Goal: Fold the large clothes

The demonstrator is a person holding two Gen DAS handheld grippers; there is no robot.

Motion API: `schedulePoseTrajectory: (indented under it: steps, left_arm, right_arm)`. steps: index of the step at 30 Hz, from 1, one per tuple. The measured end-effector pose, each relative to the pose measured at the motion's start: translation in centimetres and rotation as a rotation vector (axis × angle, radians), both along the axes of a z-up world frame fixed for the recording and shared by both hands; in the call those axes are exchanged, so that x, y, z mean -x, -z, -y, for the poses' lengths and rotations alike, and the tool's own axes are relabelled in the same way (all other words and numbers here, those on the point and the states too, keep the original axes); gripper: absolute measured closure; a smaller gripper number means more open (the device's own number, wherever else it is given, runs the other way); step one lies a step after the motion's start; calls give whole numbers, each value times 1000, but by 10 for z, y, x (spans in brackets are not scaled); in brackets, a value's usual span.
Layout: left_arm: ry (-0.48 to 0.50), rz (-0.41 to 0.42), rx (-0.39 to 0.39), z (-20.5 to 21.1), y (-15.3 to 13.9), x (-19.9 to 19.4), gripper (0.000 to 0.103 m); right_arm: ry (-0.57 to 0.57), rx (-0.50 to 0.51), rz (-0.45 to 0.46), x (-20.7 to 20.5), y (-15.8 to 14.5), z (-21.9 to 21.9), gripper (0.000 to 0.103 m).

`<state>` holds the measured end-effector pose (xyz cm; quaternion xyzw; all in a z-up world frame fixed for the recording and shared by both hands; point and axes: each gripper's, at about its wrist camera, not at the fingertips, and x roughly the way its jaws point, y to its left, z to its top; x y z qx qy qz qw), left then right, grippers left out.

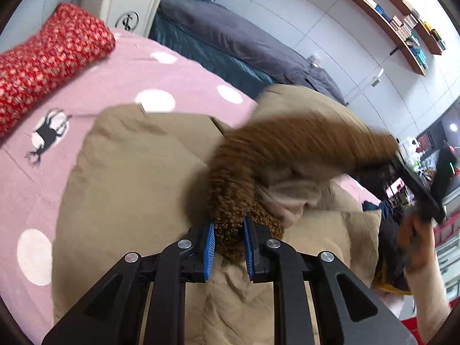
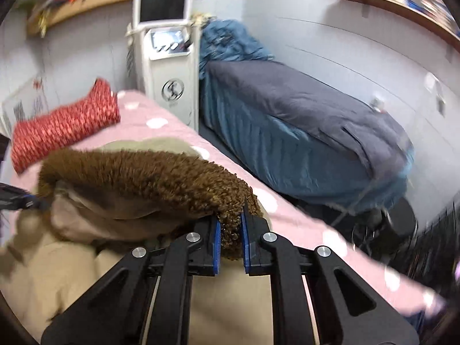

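A tan padded coat lies spread on the pink dotted bed. Its hood has a curly brown fur trim. My left gripper is shut on one end of the trim. My right gripper is shut on the other end of the fur trim, and the hood is lifted between them above the coat. In the left wrist view the right gripper shows blurred at the far right. In the right wrist view the left gripper's tip shows at the left edge.
A red patterned pillow lies at the head of the pink bed. A white machine on a stand stands behind it. A second bed with grey and blue covers runs alongside. Wall shelves hold books.
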<state>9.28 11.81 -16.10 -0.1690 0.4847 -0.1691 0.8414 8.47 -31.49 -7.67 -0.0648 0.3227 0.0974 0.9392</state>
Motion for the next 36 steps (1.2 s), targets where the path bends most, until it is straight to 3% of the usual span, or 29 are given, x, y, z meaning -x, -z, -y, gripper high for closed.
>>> schedulePoseTrajectory:
  steps: [3, 6, 8, 12, 14, 16, 19, 20, 21, 22, 23, 25, 29, 31, 34, 36]
  left_arm:
    - [-11, 24, -26, 7, -8, 4, 86]
    - [-4, 56, -80, 19, -17, 18, 86]
    - [-22, 52, -63, 17, -20, 34, 86]
    - [-88, 4, -48, -1, -7, 63, 87]
    - [-119, -44, -81, -10, 9, 73, 87]
    - [-142, -99, -50, -20, 22, 81, 87]
    - [-195, -87, -28, -35, 15, 95, 87]
    - [-209, -66, -33, -37, 8, 97, 87]
    - [-220, -24, -48, -38, -6, 98, 85]
    - [-211, 4, -52, -35, -17, 96, 79]
    - [-199, 20, -52, -31, -24, 92, 73]
    - [-145, 75, -68, -12, -48, 78, 50]
    - [-27, 190, -99, 38, -85, 48, 40]
    - [19, 247, -149, 69, -98, 24, 28]
    - [47, 241, -220, 105, -92, -18, 28]
    - [41, 160, -292, 117, -71, -40, 28]
  right_arm:
    - [100, -79, -16, 58, 9, 22, 92]
    - [132, -129, -49, 113, 30, 21, 93]
    - [144, -145, -59, 148, 46, 12, 95]
    - [171, -218, -75, 186, 71, 0, 102]
    - [207, -161, -76, 194, 82, -8, 102]
    - [186, -133, -93, 199, 87, -15, 102]
    - [162, -123, -99, 203, 78, -26, 95]
    - [162, -131, -75, 205, 71, -26, 79]
    - [170, -149, -57, 203, 64, -23, 46]
    - [183, -167, -46, 200, 59, -21, 28]
    - [197, -196, -27, 194, 50, -18, 20]
    - [187, -292, 6, 174, 30, -12, 20]
    - [189, -351, -19, 125, 11, -16, 20]
    - [175, -386, -45, 93, 4, -23, 20]
    - [188, -331, -59, 56, 2, -37, 20]
    - [194, -240, -73, 35, 9, -50, 20]
